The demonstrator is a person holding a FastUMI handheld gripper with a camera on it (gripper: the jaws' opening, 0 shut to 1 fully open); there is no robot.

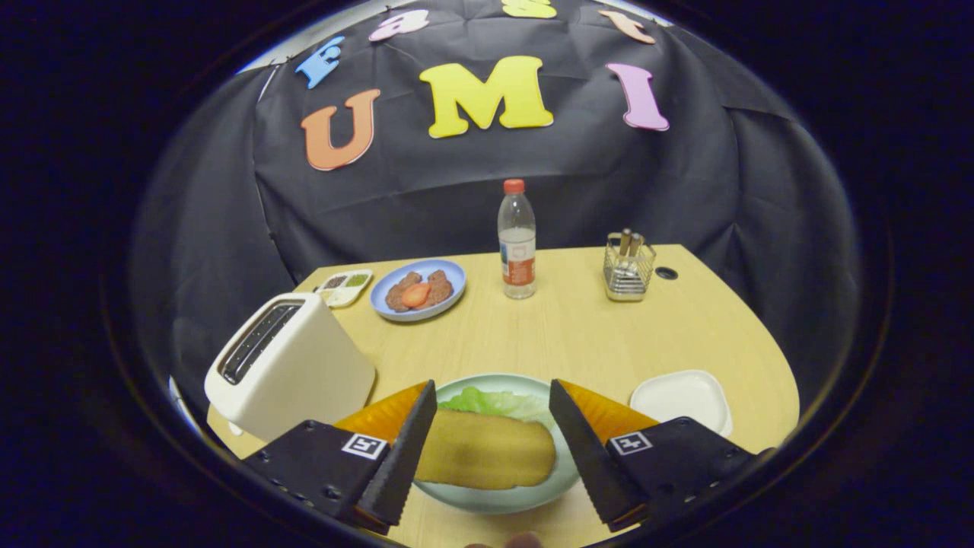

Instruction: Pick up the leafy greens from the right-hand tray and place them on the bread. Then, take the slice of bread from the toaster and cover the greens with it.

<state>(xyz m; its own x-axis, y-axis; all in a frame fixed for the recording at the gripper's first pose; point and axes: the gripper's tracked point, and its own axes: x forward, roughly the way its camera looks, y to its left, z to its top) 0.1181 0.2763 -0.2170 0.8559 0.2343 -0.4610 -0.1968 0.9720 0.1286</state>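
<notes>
- Gripper (493, 426): fingers spread wide apart, nothing between the pads; each finger stands clear of the food below.
- Bread slice (487, 459): toasted, lies flat on the pale green plate (494, 498), in the gap between the two fingers.
- Leafy greens (491, 401): on the same plate, under the bread's far edge and showing beyond it; the bread covers most of them.
- Toaster (293, 365): cream, stands beside the left finger, to the left of the plate; slots face up, look dark, contents cannot be told.
- White tray (682, 399): on the right, just past the right finger, near the plate.
- Blue plate (418, 291): farther back on the wooden table (578, 335), holding brown pieces and one red piece.
- Small divided dish (344, 288): touching or just beside the blue plate's left edge, behind the toaster.
- Water bottle (517, 242): upright, red cap, mid-table at the rear.
- Wire holder (628, 268): right of the bottle, well apart from it, with utensil handles standing in it.
</notes>
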